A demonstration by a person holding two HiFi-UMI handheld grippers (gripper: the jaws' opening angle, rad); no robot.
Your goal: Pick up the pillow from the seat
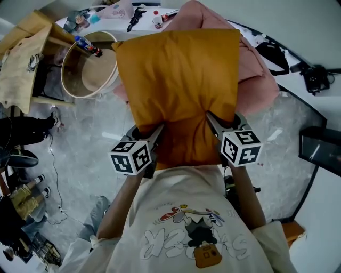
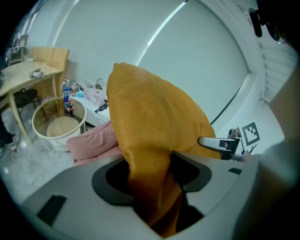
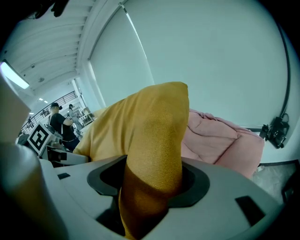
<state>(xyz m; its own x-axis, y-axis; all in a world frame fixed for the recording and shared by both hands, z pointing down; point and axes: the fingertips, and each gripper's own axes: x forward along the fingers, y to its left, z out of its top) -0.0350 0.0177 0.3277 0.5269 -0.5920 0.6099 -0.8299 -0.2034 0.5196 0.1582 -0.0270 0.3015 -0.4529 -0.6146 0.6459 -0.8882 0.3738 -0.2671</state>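
A mustard-yellow pillow point(image 1: 178, 90) hangs in the air in front of the person, held up by both grippers at its near edge. My left gripper point(image 1: 157, 130) is shut on the pillow's near left corner, with fabric bunched between its jaws point(image 2: 150, 187). My right gripper point(image 1: 212, 121) is shut on the near right corner, and the yellow pillow point(image 3: 152, 159) fills its jaws. Behind and under the pillow lies the pink bean-bag seat point(image 1: 256, 69), also seen as a pink seat point(image 2: 91, 140) and as pink padding point(image 3: 220, 136).
A round cream basket point(image 1: 88, 66) stands left of the seat, with a bottle on its rim. A wooden table and chair point(image 1: 24, 58) sit at far left. A white desk with clutter point(image 1: 120, 16) runs along the back. A black camera and cables point(image 1: 314, 80) lie at right.
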